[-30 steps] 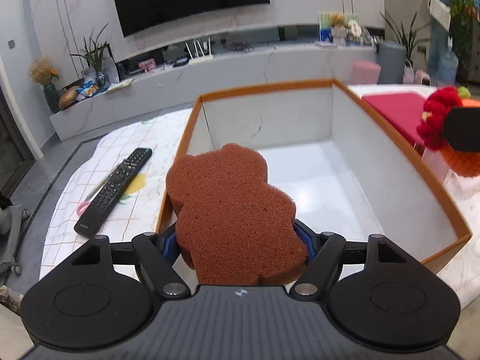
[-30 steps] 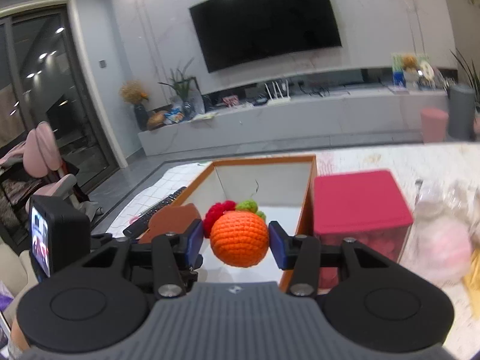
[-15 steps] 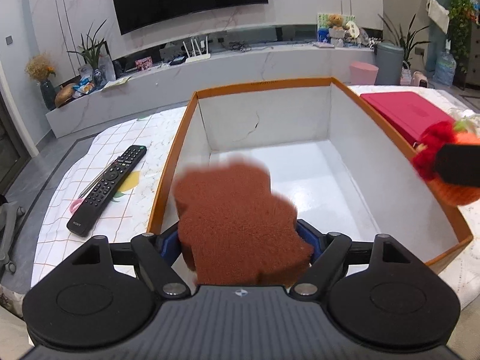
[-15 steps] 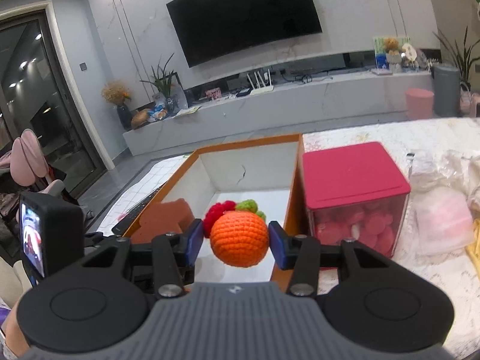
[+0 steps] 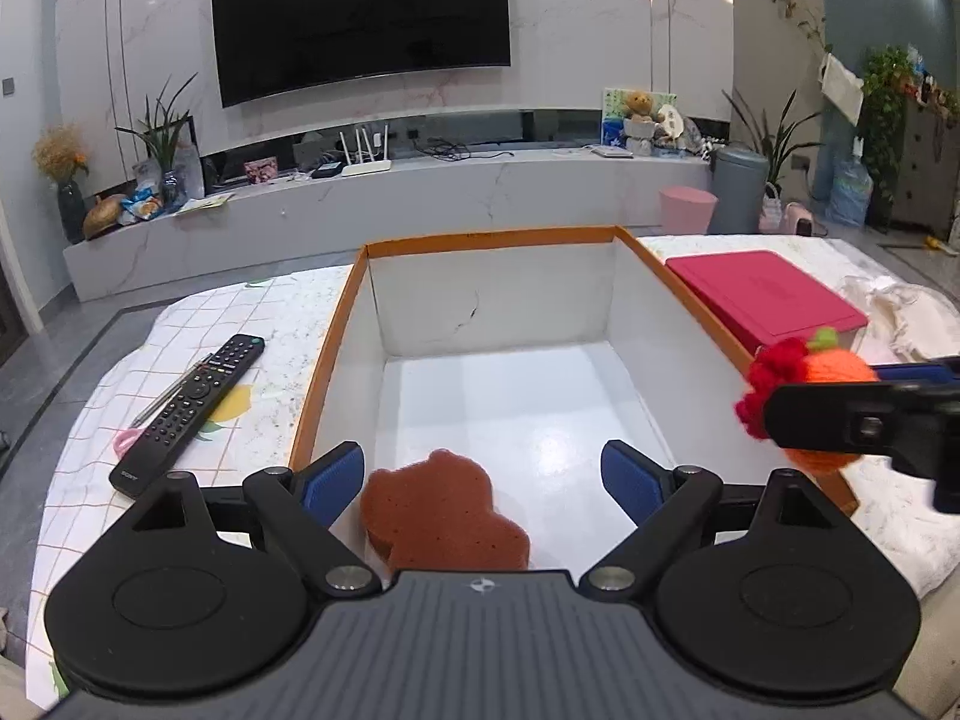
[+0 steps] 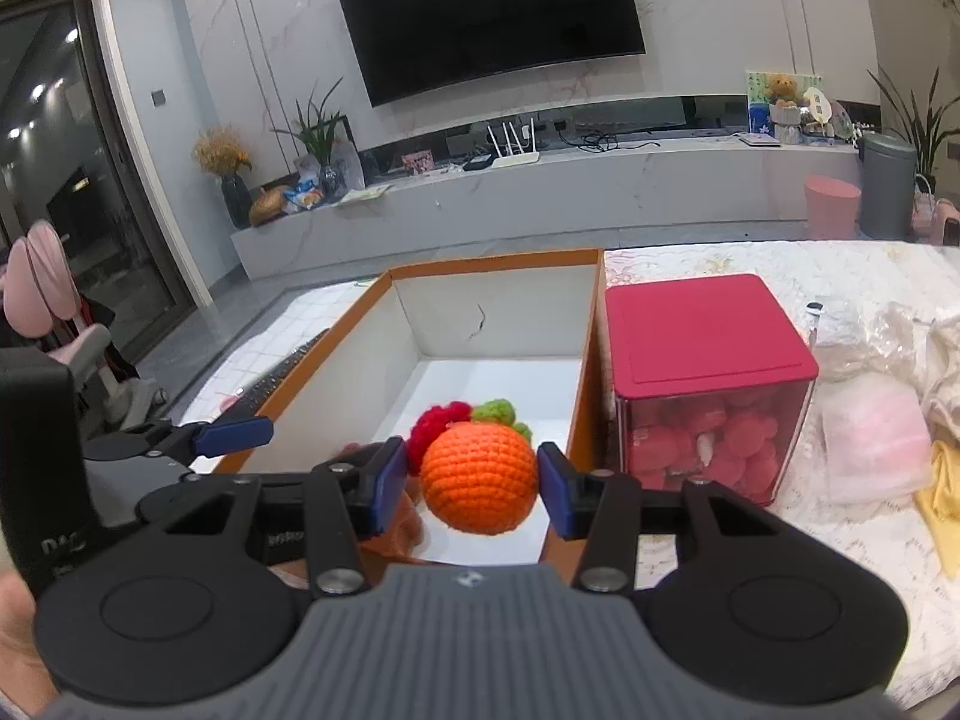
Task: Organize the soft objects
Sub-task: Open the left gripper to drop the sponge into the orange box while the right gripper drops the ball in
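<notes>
The bear-shaped brown sponge (image 5: 445, 507) lies flat on the white floor of the orange-rimmed box (image 5: 684, 294), near its front wall. My left gripper (image 5: 483, 480) has just been opening and stands wide, nothing pressed. My right gripper (image 6: 468, 480) clamps the crocheted orange (image 6: 478, 477) across its middle. I judge both light and squashy.

Brown bear-shaped sponge (image 5: 445, 515): porous, rough, matt foam.
Orange crocheted ball (image 6: 478, 479): knitted yarn, ribbed stitches, fuzzy red and green tufts at 12 o'clock.
Orange-edged white cardboard box (image 5: 498, 306): smooth inner walls, glossy floor with glare.
Red-lidded clear plastic container (image 6: 711, 385): matt lid, glossy walls.
Black remote control (image 5: 189, 404): matt plastic.
Gripper bodies: matt black plastic, blue ridged pads (image 5: 333, 481), metal screws.
</notes>
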Demonstrator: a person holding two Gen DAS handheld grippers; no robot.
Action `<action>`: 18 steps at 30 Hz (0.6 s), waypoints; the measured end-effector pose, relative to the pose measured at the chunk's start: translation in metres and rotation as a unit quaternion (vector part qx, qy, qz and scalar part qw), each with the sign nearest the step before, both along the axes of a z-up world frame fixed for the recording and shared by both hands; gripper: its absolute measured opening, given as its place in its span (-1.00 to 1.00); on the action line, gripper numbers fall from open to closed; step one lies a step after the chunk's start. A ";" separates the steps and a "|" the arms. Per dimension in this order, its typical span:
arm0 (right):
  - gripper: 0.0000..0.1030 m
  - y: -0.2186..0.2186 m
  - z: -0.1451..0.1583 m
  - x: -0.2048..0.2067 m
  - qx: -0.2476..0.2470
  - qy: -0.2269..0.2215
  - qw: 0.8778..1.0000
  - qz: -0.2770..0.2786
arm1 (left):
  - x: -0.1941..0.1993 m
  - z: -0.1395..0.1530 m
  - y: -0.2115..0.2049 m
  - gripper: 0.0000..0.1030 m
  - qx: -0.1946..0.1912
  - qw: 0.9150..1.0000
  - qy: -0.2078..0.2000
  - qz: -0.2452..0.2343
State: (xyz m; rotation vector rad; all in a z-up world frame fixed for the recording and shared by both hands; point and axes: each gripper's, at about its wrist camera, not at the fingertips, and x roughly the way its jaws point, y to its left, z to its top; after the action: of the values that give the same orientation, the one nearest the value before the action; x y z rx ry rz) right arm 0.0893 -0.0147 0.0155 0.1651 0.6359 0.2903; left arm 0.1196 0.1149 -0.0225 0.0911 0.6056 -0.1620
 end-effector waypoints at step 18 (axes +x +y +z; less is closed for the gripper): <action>-0.08 0.049 -0.014 0.079 -0.112 0.111 0.975 0.155 | 0.004 0.004 0.058 1.00 -0.067 0.995 -0.004 0.072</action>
State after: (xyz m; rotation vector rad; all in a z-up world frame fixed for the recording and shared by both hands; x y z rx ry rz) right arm 0.1679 0.0348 0.0016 -0.1216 0.9121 0.5023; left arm 0.1233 0.1729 -0.0182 -0.0824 0.5893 -0.0622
